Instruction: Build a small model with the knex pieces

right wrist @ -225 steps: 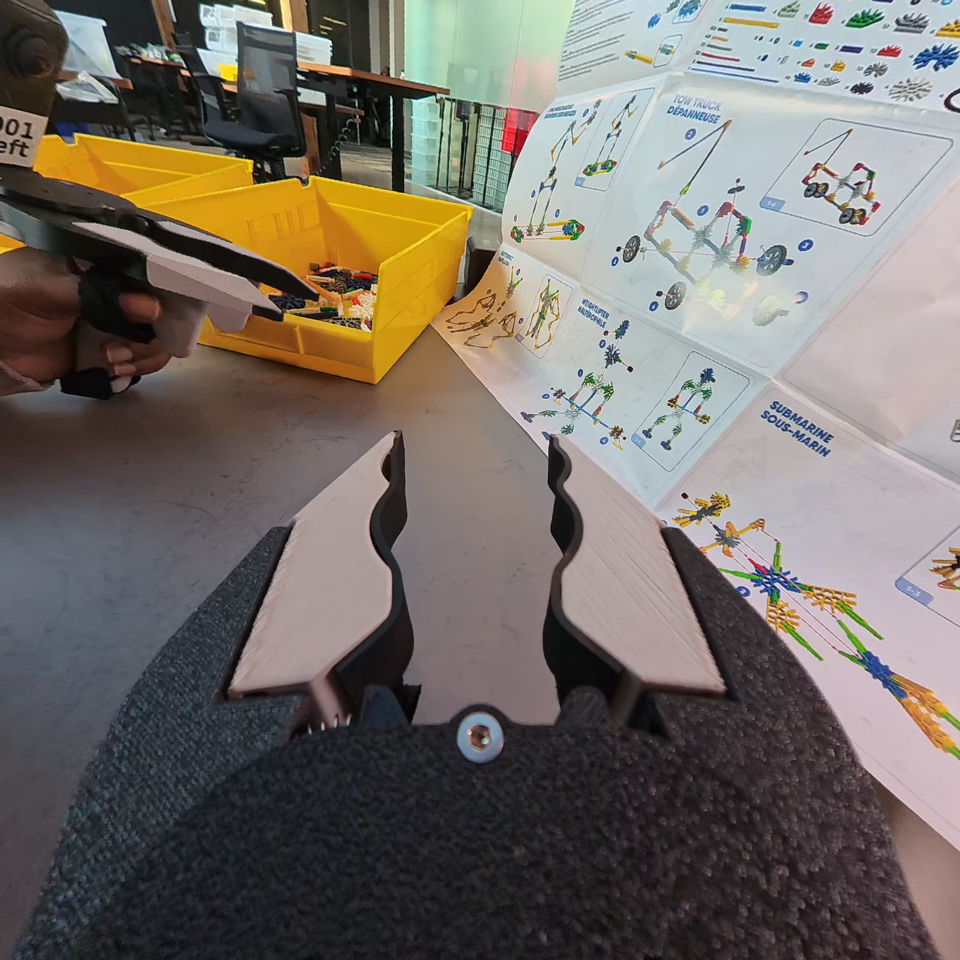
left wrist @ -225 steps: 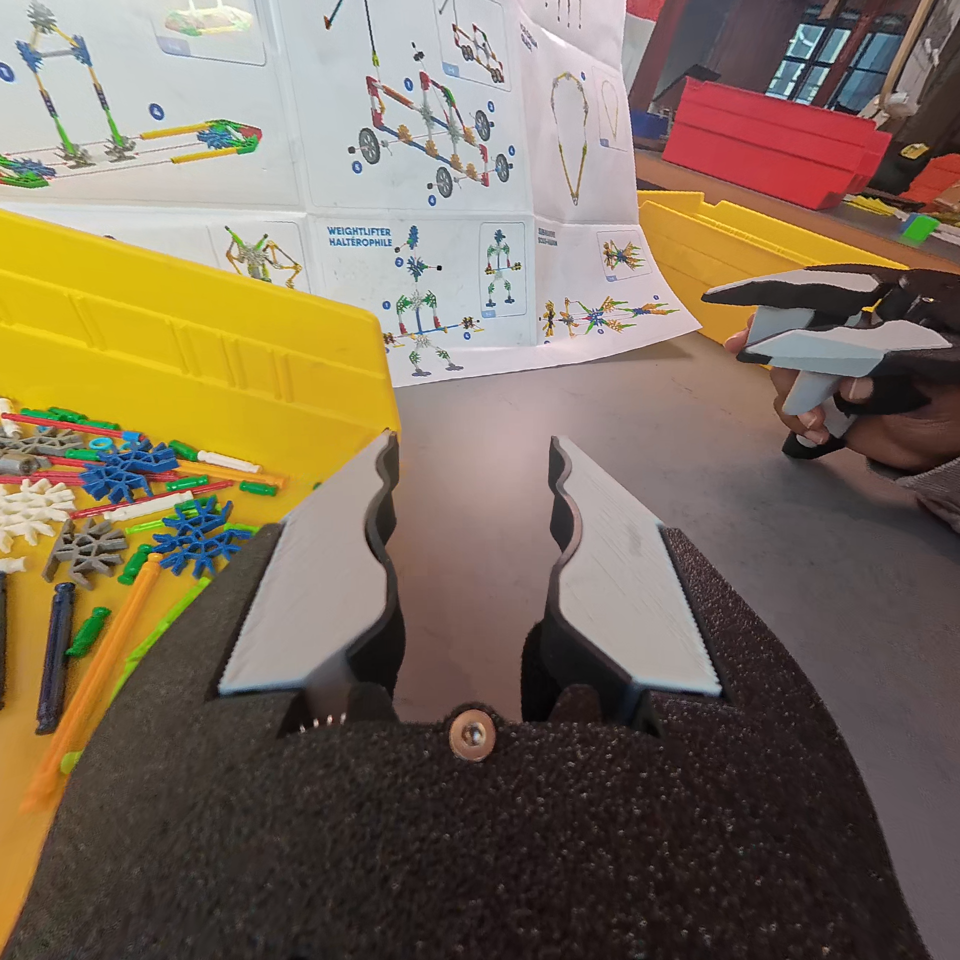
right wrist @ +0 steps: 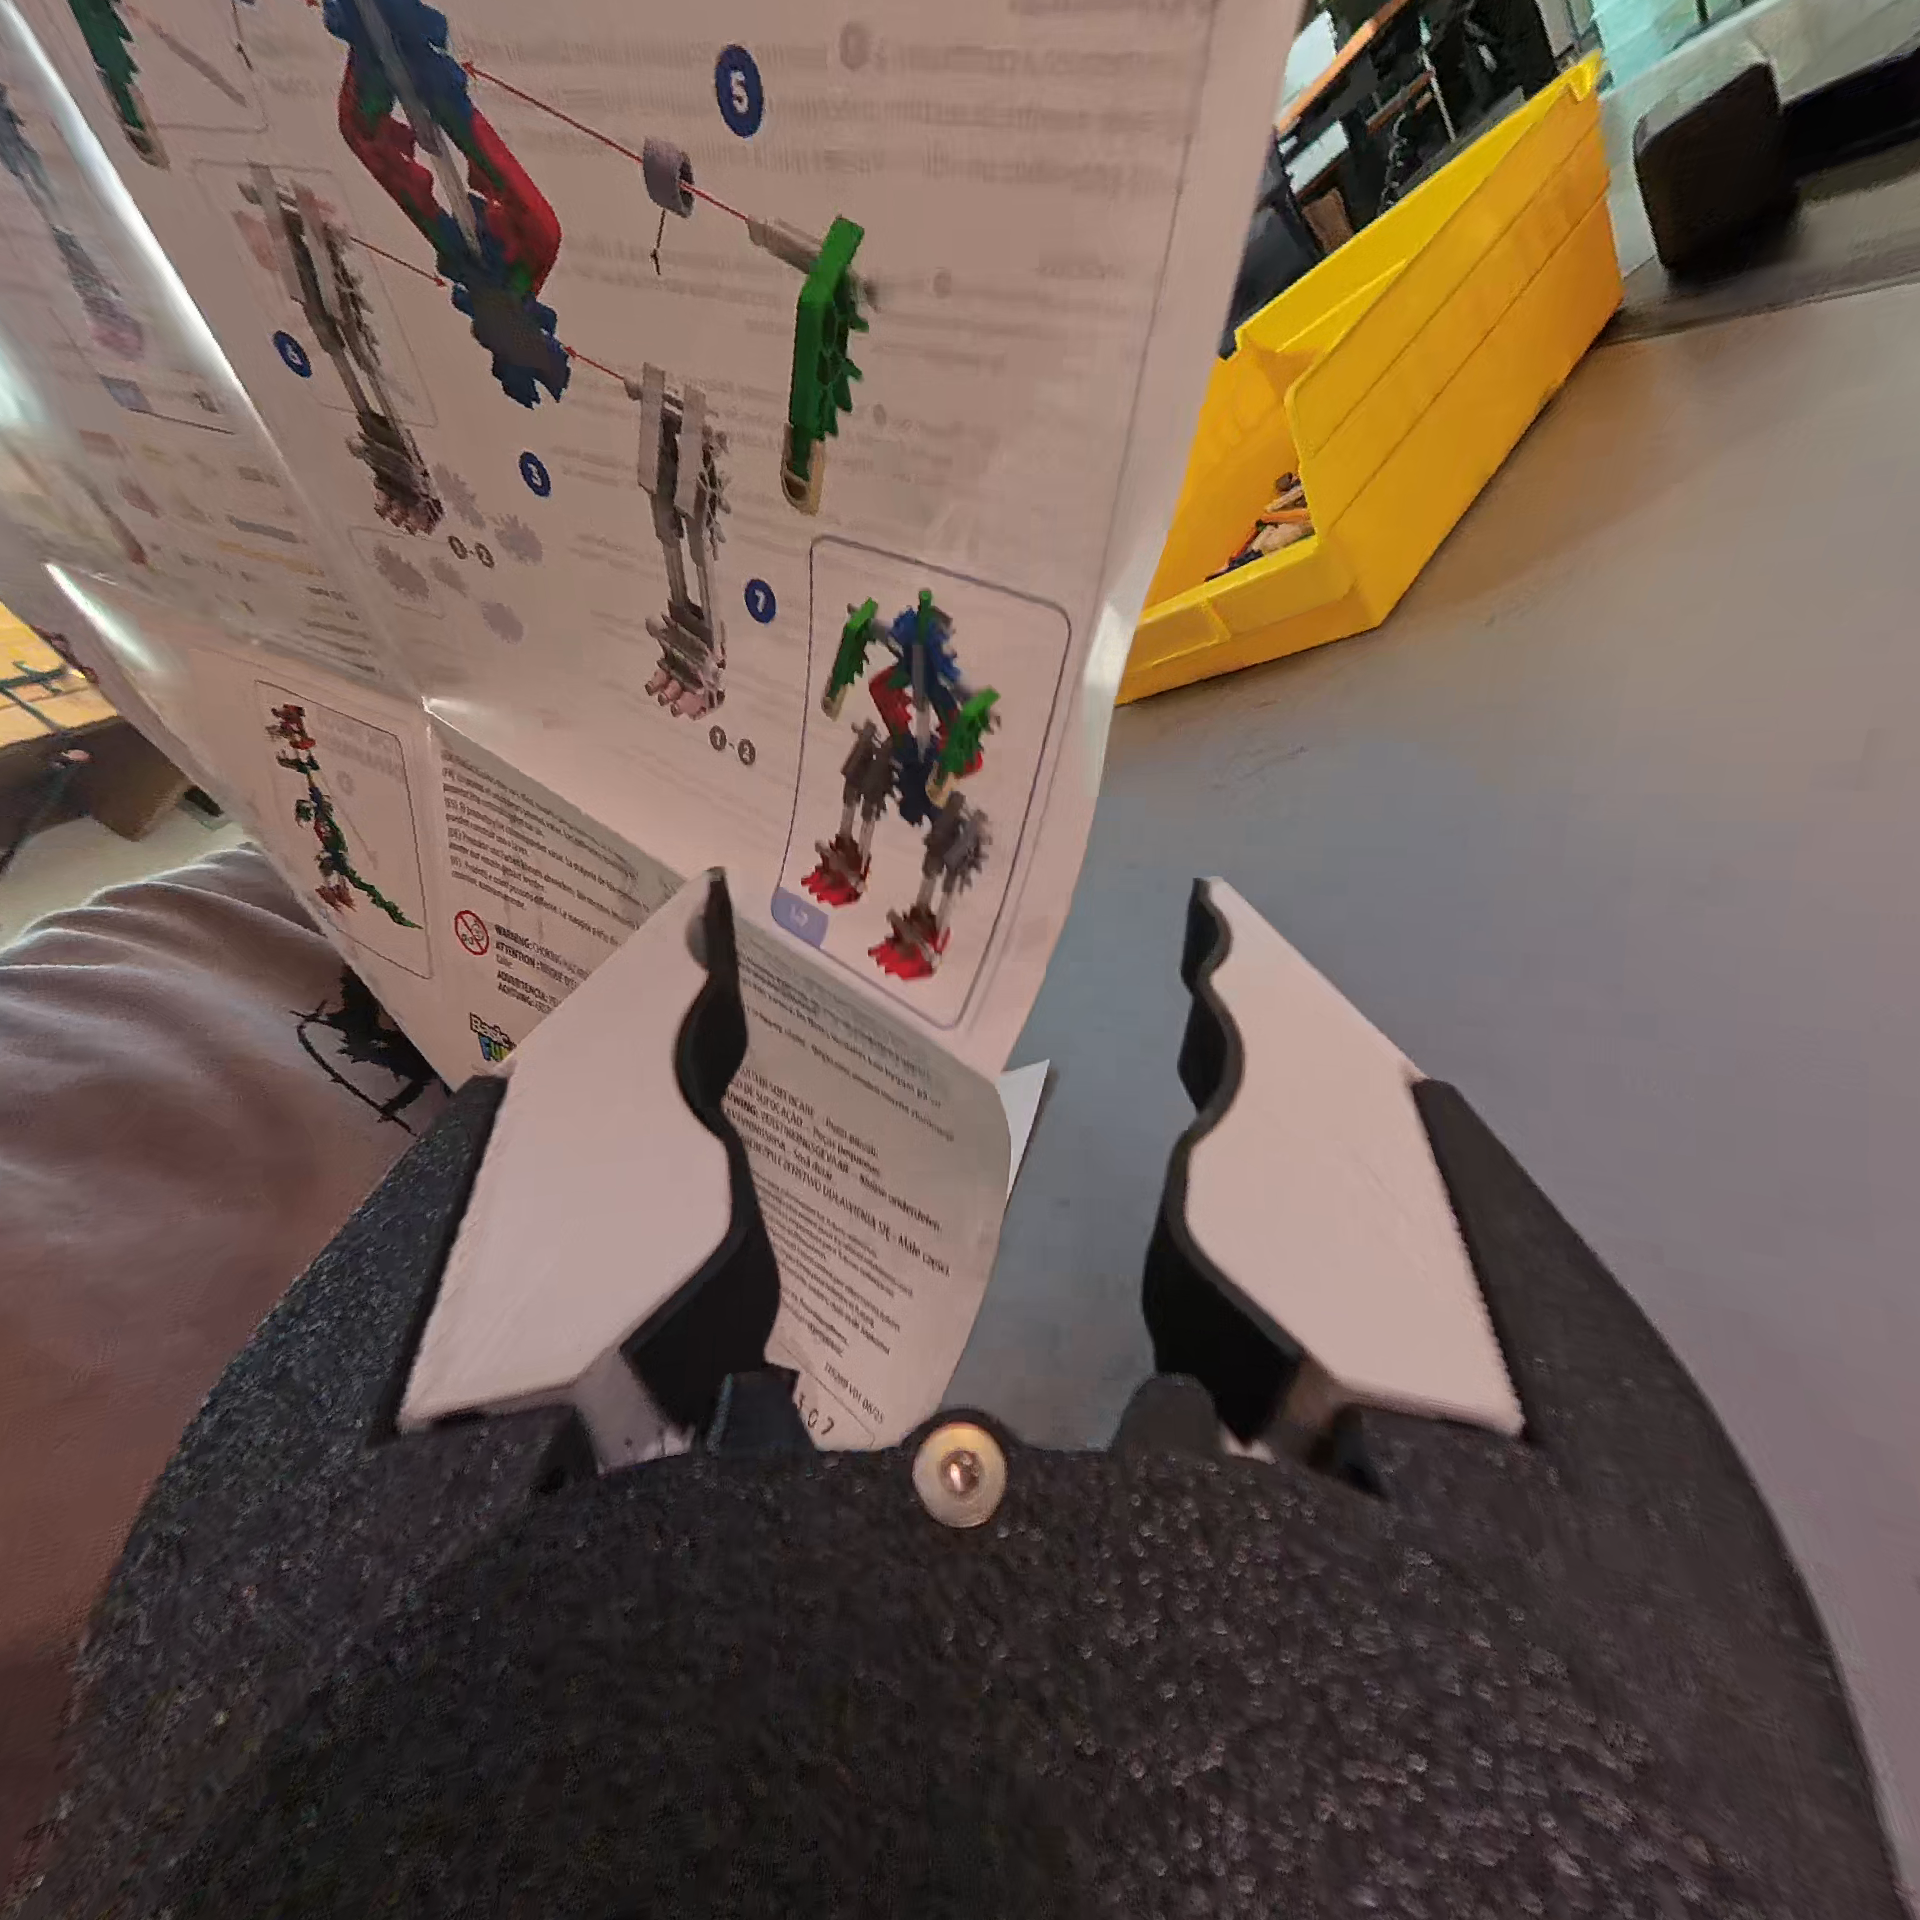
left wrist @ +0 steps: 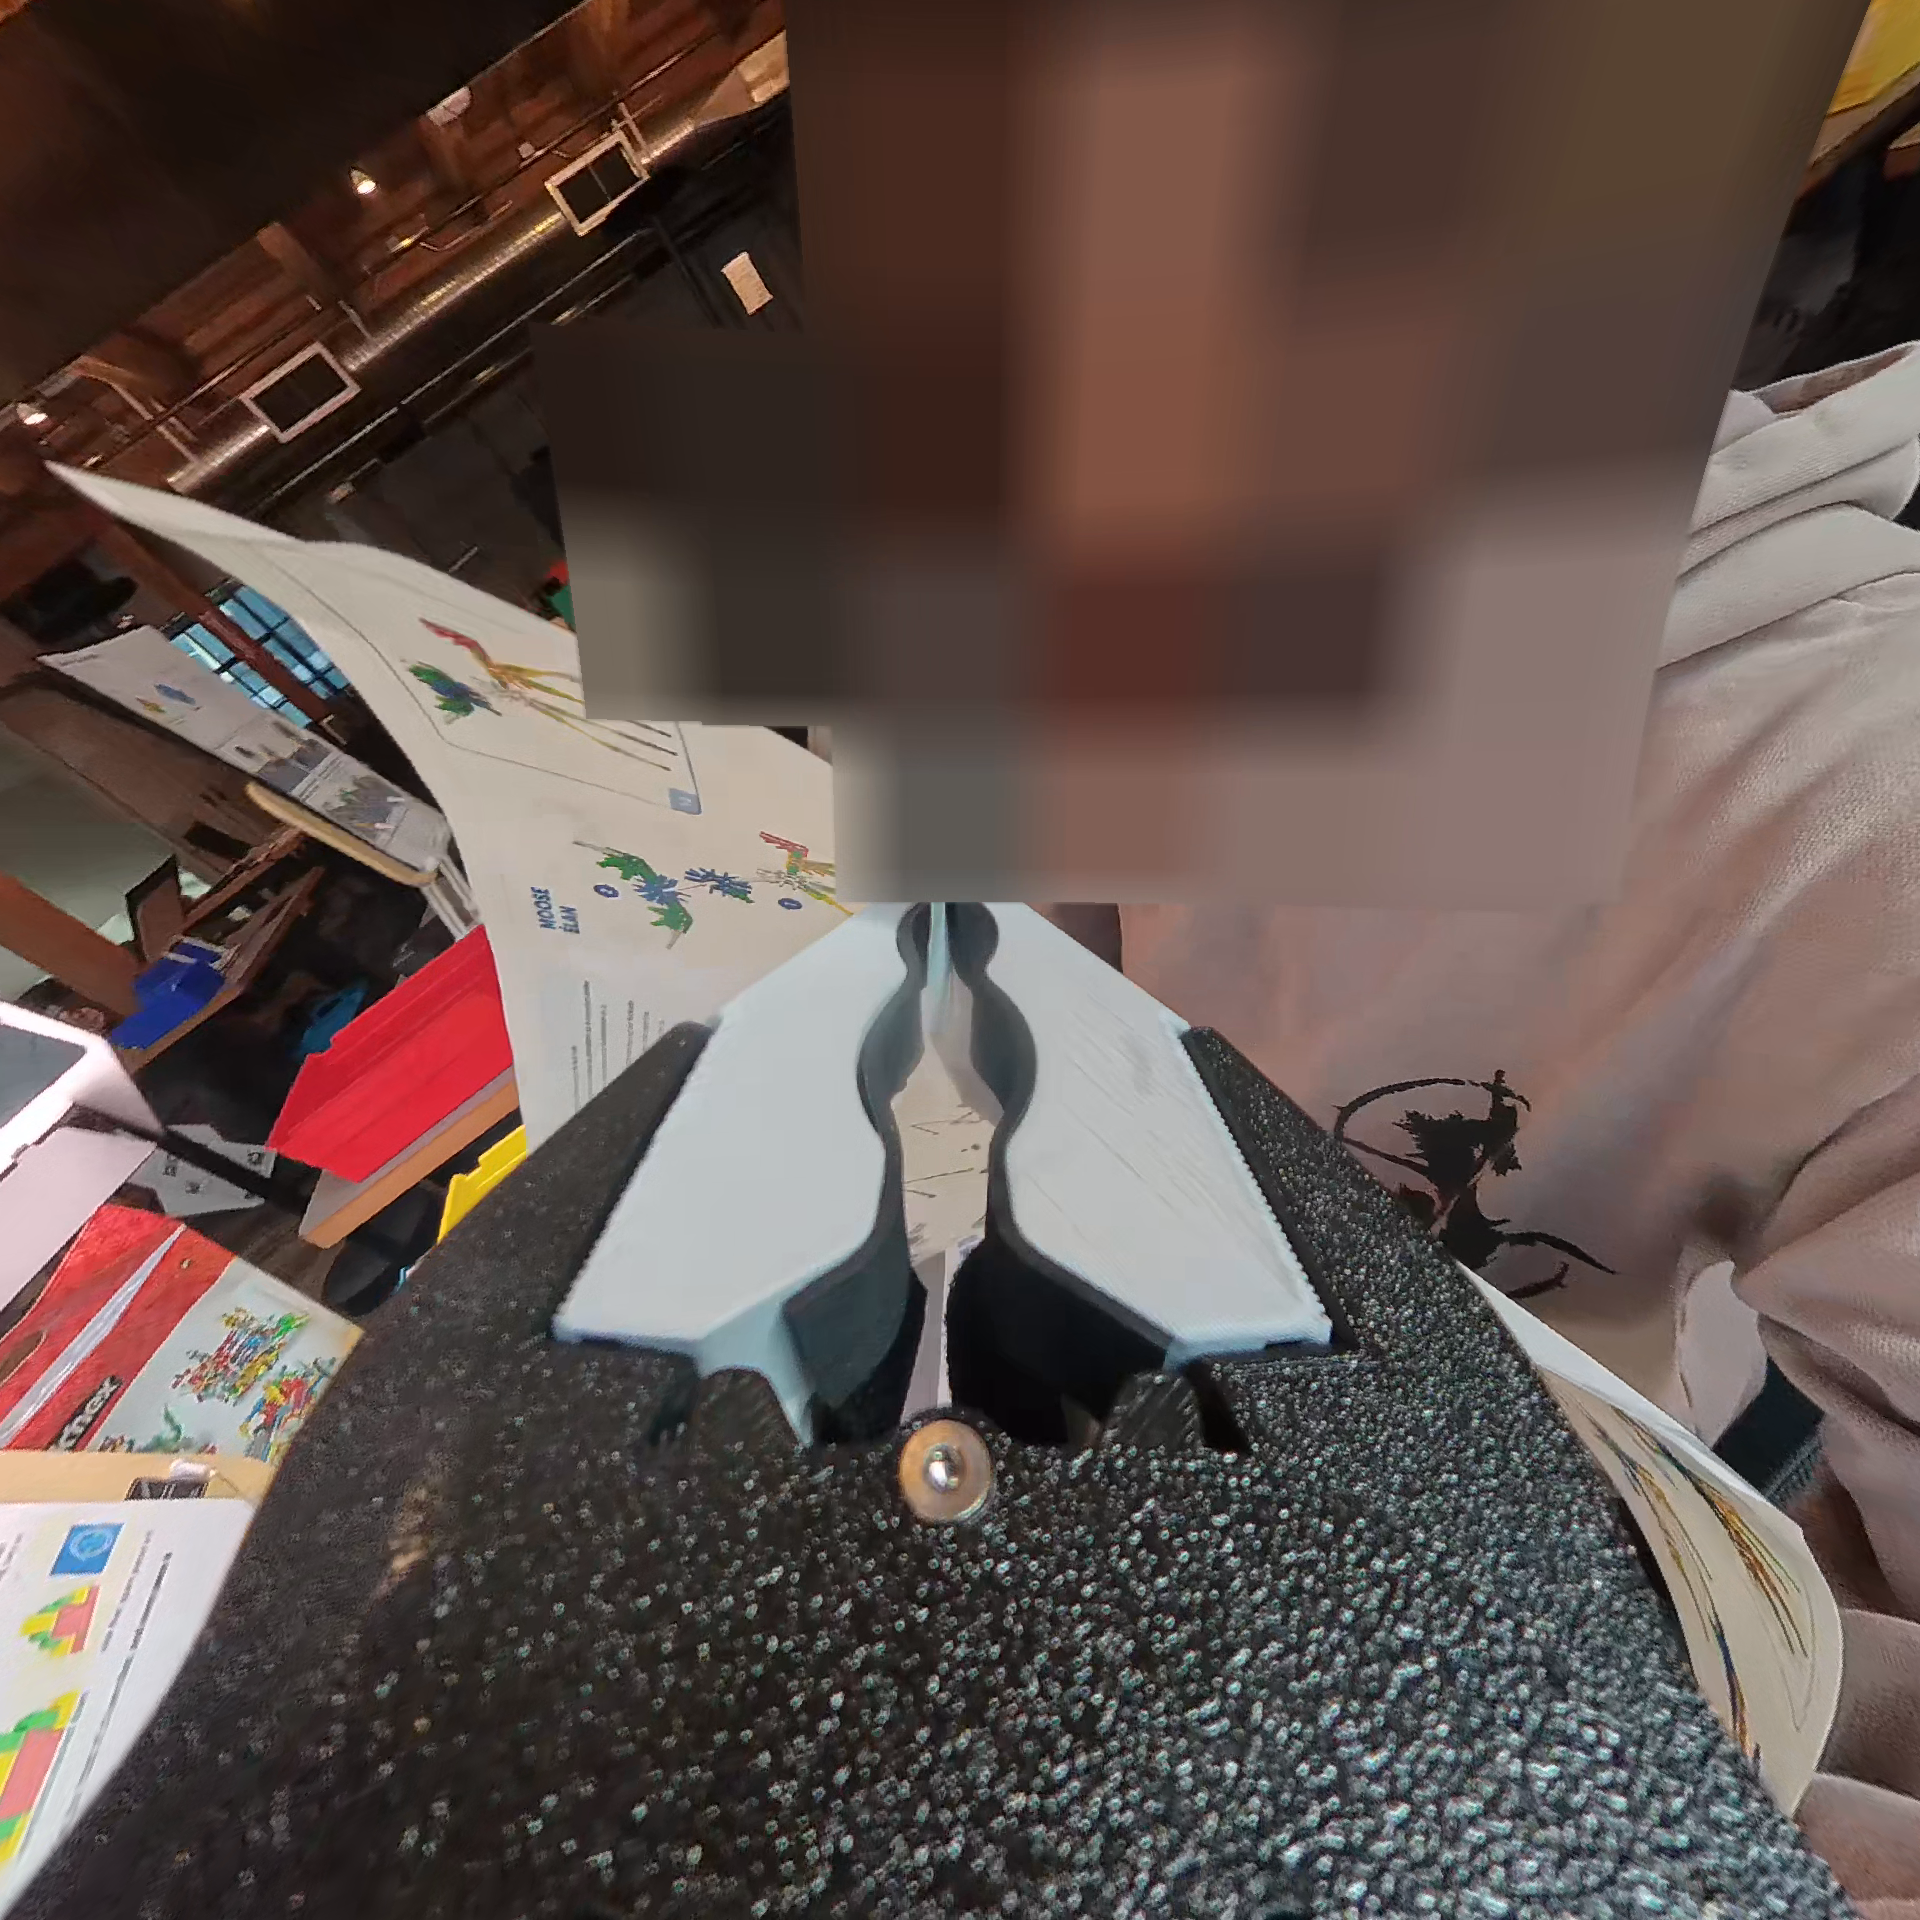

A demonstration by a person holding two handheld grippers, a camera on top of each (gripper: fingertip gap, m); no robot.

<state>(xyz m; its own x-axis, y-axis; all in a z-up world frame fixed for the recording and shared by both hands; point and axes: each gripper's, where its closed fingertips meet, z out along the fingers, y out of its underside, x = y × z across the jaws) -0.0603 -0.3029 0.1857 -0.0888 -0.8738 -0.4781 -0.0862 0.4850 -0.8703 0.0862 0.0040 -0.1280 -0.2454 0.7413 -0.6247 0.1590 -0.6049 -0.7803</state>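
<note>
Two grippers are in view, one per wrist camera, both at a large white instruction sheet [right wrist: 644, 436] printed with coloured model diagrams. In the right wrist view this sheet stands upright across the upper left and centre of the frame, its lower corner hanging between the fingers of the right gripper [right wrist: 951, 914]; the jaws are spread wide and only the left finger touches the paper. A grey table surface [right wrist: 1558, 831] fills the right side, with a yellow bin [right wrist: 1434, 395] holding small parts at upper right. In the left wrist view the left gripper [left wrist: 945, 925] is clamped on the edge of the sheet [left wrist: 582, 935], which curls away to the centre left. A red bin [left wrist: 405, 1060] sits at left, a printed box [left wrist: 156, 1340] at lower left. A person's pale sweatshirt [left wrist: 1714, 935] occupies the right.
</note>
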